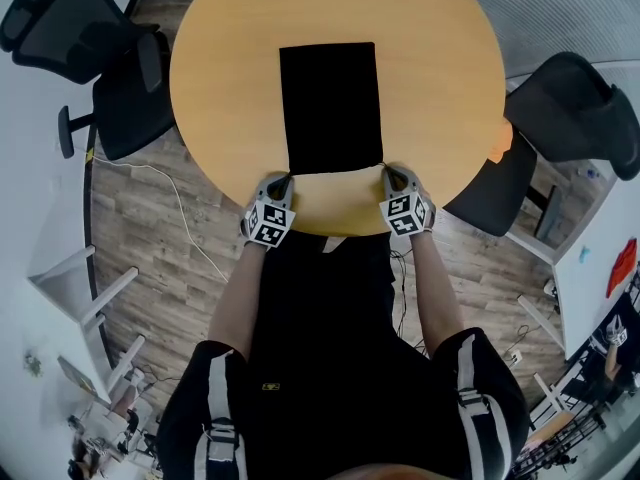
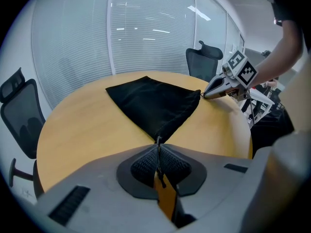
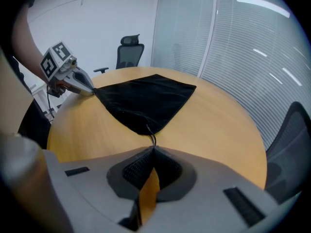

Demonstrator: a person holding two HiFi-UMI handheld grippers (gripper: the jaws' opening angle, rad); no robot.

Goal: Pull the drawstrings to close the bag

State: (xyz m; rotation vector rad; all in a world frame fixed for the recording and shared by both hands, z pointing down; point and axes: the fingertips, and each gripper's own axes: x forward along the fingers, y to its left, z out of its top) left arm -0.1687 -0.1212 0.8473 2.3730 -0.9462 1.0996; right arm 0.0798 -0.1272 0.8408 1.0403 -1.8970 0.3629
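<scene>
The matte black rectangular cloth bag [image 1: 331,106] lies flat at the centre of the head view, on a round, smooth, pale wood-grain table [image 1: 230,68]. A thin black drawstring cord leaves each corner of its near edge. At the bag's lower left corner the left gripper [image 1: 284,180] has its dark, mesh-textured pads pressed together on the left cord [image 2: 158,154]. At the lower right corner the right gripper [image 1: 391,173] is clamped on the right cord [image 3: 151,139], with a short loop showing between bag and jaws. Each gripper carries a cube [image 1: 268,223] with black-and-white square markers. Black mesh office chairs [image 1: 85,43] stand at the upper left and at the right edge, on grey plank flooring [image 1: 150,228].
</scene>
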